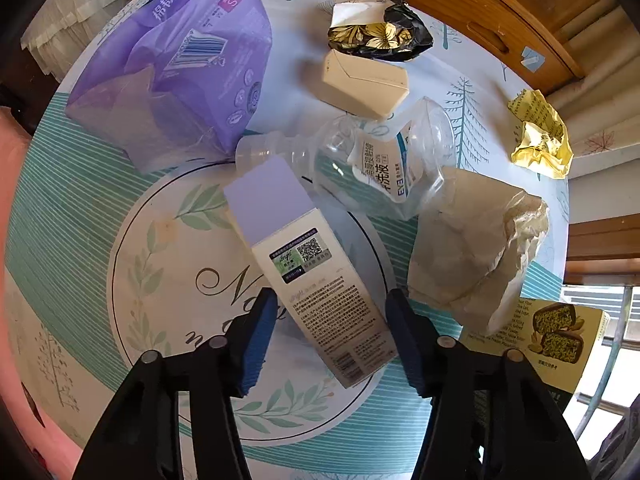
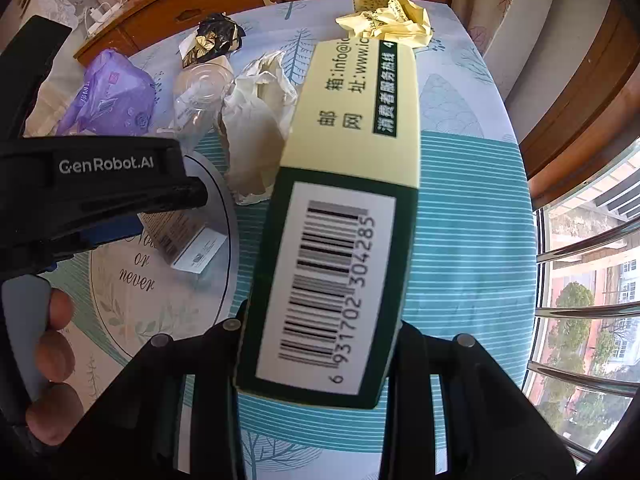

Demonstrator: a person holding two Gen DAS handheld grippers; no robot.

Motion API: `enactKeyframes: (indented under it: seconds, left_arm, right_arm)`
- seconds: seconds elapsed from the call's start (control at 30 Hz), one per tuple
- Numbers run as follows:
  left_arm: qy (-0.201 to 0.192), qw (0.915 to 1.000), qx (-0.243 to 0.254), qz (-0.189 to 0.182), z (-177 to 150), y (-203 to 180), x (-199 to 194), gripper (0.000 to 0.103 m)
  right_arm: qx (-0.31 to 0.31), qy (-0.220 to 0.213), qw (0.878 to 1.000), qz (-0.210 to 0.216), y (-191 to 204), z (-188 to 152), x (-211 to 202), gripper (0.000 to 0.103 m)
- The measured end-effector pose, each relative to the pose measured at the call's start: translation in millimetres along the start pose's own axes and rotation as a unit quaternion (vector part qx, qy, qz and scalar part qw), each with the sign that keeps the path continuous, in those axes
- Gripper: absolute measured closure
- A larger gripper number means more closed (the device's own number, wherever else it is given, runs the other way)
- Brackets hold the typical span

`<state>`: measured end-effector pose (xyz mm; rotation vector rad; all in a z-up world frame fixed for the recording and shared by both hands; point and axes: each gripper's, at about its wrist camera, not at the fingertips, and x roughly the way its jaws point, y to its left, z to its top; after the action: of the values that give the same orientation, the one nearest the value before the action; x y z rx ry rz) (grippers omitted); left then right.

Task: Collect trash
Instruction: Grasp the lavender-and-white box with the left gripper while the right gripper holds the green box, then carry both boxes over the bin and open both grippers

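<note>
Left hand-held gripper pointed down, jaws apart astride the slim carton lying on the table — long axis diagonal btwn pads; right hand-held gripper clamped the barcode box.

- Lying on the table, between the left gripper's fingers: a tall carton.
- Beyond it, a plastic bottle; right, crumpled paper; far left, a tissue pack.
</note>
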<state>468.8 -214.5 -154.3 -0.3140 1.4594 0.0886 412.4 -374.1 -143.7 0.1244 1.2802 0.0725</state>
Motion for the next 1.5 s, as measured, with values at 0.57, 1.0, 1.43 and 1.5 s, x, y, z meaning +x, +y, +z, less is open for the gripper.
enactKeyframes:
  seconds: [0.57,1.0,1.43,1.5]
  left_arm:
    - [-0.032,0.9944,0.1,-0.008,-96.4,61.4,-54.3,0.064]
    - [-0.105,0.9755,0.192,-0.025,-211.7,178.6,-154.3,0.064]
    - [-0.13,0.9588,0.249,-0.04,-349.9,300.9,-187.7,0.064]
    - [-0.122,0.9584,0.255,-0.042,-367.4,311.0,-183.5,0.064]
  right_arm:
    - [-0.011,0.005,1.0,0.01,53.6,-73.4,-28.9,0.075]
    - [0.0,-0.035,0.999,0.016,151.5,-202.8,-102.8,0.075]
    - [-0.004,-0.064,0.998,0.015,246.6,-366.5,-148.5,0.075]
    - [-0.006,-0.06,0.998,0.012,256.8,-394.6,-153.9,0.075]
